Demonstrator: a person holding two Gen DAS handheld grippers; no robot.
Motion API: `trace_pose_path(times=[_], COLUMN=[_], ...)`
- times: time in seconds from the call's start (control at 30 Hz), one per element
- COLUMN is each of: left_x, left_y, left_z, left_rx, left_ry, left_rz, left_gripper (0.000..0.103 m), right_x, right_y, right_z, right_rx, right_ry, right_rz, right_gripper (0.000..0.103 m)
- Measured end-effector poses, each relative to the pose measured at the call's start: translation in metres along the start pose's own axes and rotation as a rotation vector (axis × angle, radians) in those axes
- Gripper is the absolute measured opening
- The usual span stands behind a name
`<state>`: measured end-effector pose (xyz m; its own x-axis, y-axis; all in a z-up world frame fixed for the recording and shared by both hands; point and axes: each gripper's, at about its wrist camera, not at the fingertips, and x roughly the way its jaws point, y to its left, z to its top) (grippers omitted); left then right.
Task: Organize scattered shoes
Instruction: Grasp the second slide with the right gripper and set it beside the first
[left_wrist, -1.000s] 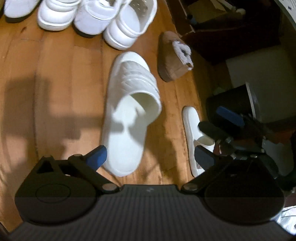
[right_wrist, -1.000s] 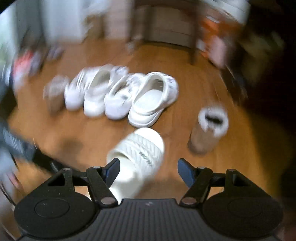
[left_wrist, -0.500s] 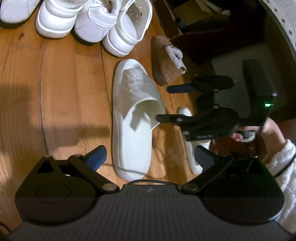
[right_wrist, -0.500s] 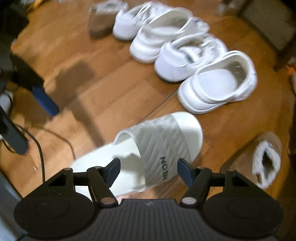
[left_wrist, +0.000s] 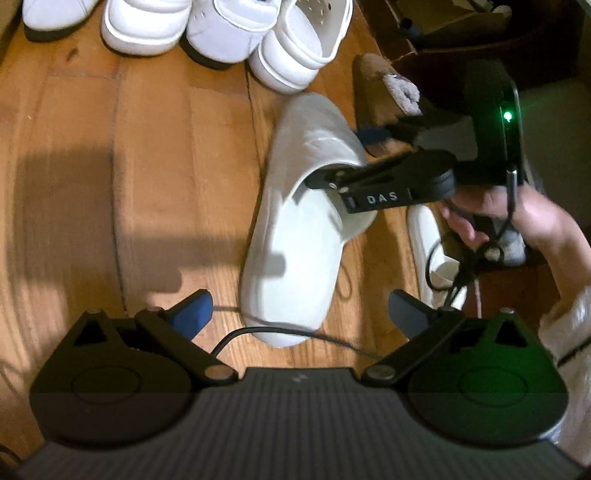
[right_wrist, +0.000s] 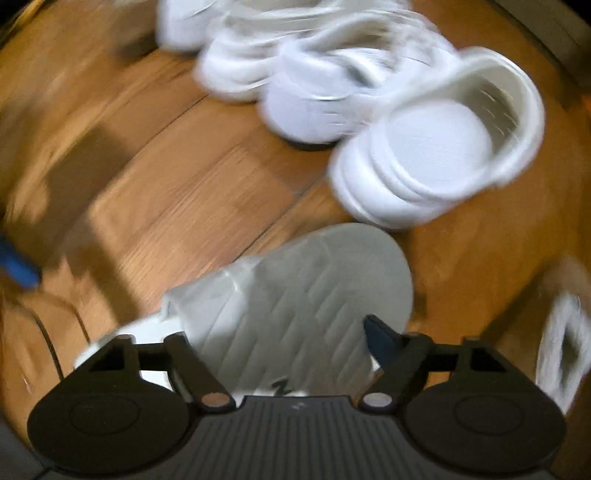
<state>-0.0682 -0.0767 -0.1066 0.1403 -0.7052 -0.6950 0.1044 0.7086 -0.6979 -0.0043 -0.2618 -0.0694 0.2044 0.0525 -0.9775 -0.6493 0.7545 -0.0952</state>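
Four white shoes stand in a row along the far edge of the wooden floor, from about ten to twelve o'clock in the left wrist view. Lower, at seven to five o'clock, the left gripper hangs released, nothing between its blue pads. At the centre lies the white slide sandal, toe towards the row. Over its strap the right gripper reaches in from three o'clock, its jaws opening, one finger inside the mouth under the strap and the other outside it; the pads do not yet press. A brown fur-lined slipper sits at one o'clock, and a second white slide at four o'clock beside the person's hand.

I judge the main risk is a shallow bite: closing on the strap's edge alone could let the soft sandal twist and drop. The trailing cable near its heel could also snag.

The right gripper's arm reads "DAS". On the strap only a partial dark letter shows; blur hides the rest.
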Motion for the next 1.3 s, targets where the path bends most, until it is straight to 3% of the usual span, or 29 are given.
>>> trace_pose_path(times=[0.1, 0.2, 0.33, 0.47, 0.53, 0.7, 0.9, 0.93, 1.03, 1.1, 1.23, 1.3], left_x=[-0.009, -0.015, -0.028, -0.029, -0.027, -0.015, -0.005, -0.005, -0.004, -0.005, -0.006, -0.004], left_y=[-0.002, -0.003, -0.006, -0.017, -0.024, -0.038, -0.051, -0.051, -0.048, -0.046, -0.035, -0.033], left_z=[-0.001, -0.004, -0.01, -0.013, -0.014, -0.019, -0.024, -0.024, -0.024, -0.024, -0.02, -0.019], left_rx=[-0.028, -0.038, -0.049, -0.008, 0.003, 0.001, 0.031, 0.03, 0.036, 0.044, 0.004, -0.007], left_ry=[-0.024, -0.037, -0.057, -0.062, -0.062, -0.027, 0.01, 0.013, 0.019, 0.025, 0.025, 0.026], left_rz=[-0.009, -0.006, -0.003, 0.042, 0.062, -0.019, -0.015, -0.014, -0.012, -0.026, -0.084, -0.093], left_gripper=[0.103, 0.103, 0.103, 0.103, 0.103, 0.103, 0.103, 0.103, 0.103, 0.103, 0.103, 0.103], right_x=[-0.01, -0.022, -0.039, -0.049, -0.051, -0.057, -0.047, -0.046, -0.042, -0.05, -0.084, -0.103], right_y=[-0.004, -0.009, -0.015, -0.017, -0.017, -0.018, -0.02, -0.02, -0.021, -0.022, -0.022, -0.019], right_z=[-0.023, -0.056, -0.125, -0.175, -0.193, -0.242, -0.284, -0.289, -0.308, -0.316, -0.328, -0.318], right_rx=[0.195, 0.544, 1.012, 1.275, 1.373, 1.649, 1.812, 1.848, 1.917, 1.892, 1.758, 1.554], right_ry=[-0.001, 0.075, 0.093, 0.105, 0.115, 0.095, 0.089, 0.09, 0.041, 0.009, -0.108, -0.17], right_rz=[-0.017, -0.064, 0.04, 0.136, 0.145, 0.12, 0.05, 0.053, 0.236, 0.33, 0.413, 0.321], right_gripper=[0.074, 0.074, 0.074, 0.074, 0.074, 0.074, 0.078, 0.085, 0.09, 0.091, 0.091, 0.091])
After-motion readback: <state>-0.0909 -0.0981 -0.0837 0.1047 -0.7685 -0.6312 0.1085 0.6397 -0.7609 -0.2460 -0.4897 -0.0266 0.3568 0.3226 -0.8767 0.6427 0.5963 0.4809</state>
